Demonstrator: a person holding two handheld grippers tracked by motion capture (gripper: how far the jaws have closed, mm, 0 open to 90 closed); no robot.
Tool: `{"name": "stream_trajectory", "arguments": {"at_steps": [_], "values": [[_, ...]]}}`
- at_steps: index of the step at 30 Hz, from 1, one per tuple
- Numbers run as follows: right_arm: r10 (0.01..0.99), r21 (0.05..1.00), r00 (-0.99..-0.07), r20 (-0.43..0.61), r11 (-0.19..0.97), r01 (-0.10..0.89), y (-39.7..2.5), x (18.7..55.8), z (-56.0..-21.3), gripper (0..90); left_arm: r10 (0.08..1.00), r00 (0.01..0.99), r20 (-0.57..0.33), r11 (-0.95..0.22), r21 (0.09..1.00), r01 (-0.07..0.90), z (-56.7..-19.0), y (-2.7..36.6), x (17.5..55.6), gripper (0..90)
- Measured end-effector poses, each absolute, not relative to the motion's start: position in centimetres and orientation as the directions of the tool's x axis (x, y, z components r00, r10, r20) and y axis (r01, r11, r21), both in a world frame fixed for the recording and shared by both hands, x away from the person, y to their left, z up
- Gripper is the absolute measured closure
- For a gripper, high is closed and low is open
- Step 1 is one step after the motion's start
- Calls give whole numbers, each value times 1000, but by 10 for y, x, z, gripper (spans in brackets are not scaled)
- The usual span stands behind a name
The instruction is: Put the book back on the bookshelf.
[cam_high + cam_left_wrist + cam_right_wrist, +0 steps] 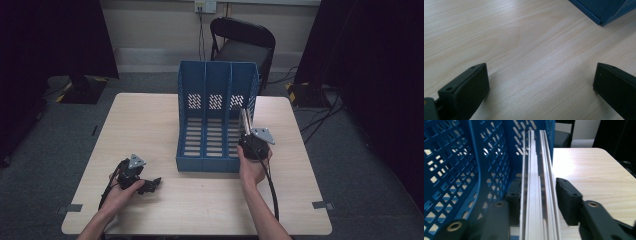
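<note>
Right hand-held gripper (537,202) clamps white slats (539,195) inside the blue file rack's (217,115) rightmost compartment; left hand-held gripper (541,87) gapes.

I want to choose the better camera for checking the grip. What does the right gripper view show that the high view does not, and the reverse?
Right gripper view alone: the tongs' two black pads stand on either side of a pale ribbed strip, with a small gap at the right pad.

High view alone: the left tongs rest open on the table, and a chair stands behind.

Both: the blue file rack and the right tongs at its right end.
</note>
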State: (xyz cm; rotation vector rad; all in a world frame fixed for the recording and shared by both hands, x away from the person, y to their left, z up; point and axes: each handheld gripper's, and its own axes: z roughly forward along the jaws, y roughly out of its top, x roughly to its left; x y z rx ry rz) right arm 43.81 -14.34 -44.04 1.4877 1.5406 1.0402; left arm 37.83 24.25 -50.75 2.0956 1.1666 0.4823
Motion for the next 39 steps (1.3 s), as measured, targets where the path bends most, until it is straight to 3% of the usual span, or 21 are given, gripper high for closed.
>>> {"name": "stream_trajectory", "arguments": {"at_steps": [3, 25, 39], "values": [[996, 914, -75, 39, -5, 405, -144, 438, -441, 490, 848, 529, -7, -366, 715, 596, -508, 243, 378, 0], [977, 924, -197, 75, 7, 384, -155, 433, -434, 278, 847, 532, -7, -369, 713, 596, -507, 243, 378, 0], [939, 928, -326, 107, 23, 371, -181, 418, -418, 228, 847, 532, -8, -368, 713, 597, -507, 243, 377, 0]]}}
